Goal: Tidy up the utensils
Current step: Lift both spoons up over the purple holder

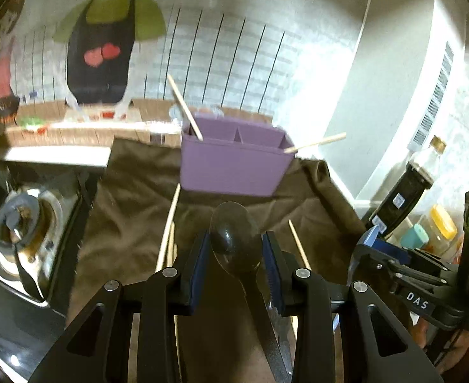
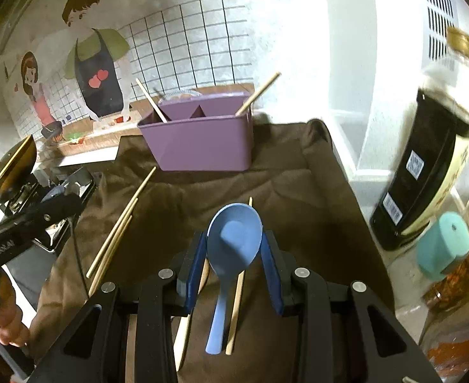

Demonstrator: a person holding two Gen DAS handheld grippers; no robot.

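Both grippers appear to have a spoon in hand, so the step under way looks like the carry toward the purple organizer point(image 2: 202, 137), which stands at the far end of the brown cloth point(image 2: 298, 185). The left gripper point(image 1: 236, 249) has its blue pads point(image 1: 201, 255) closed against the bowl of a dark spoon point(image 1: 234, 236), whose handle runs back beneath the jaws; a dark serrated knife point(image 1: 279, 322) lies just beside that handle, and whether it is also caught I cannot tell. The right gripper point(image 2: 234, 245) pinches the bowl of a blue spoon point(image 2: 234, 239) between its fingers, the handle hanging back toward the camera, well short of the organizer. The organizer is divided into compartments: one wooden chopstick point(image 2: 151, 100) leans out of its left-hand compartment and another chopstick point(image 2: 258, 94) pokes out of its right-hand corner; the middle sections look empty as far as the views reach, though their floors are hidden. Loose chopsticks point(image 2: 116, 229) lie on the cloth in front and to the left of the organizer, and two more point(image 2: 237, 303) lie under the blue spoon. The next move, as I judge it, calls for bringing each spoon over a free compartment, tipping it handle-down, and only then letting the fingers part; since each grip sits on a rounded bowl, a spoon could swivel or slip on the way. A soy sauce bottle point(image 2: 426, 159) stands to the right of the organizer, off the cloth.
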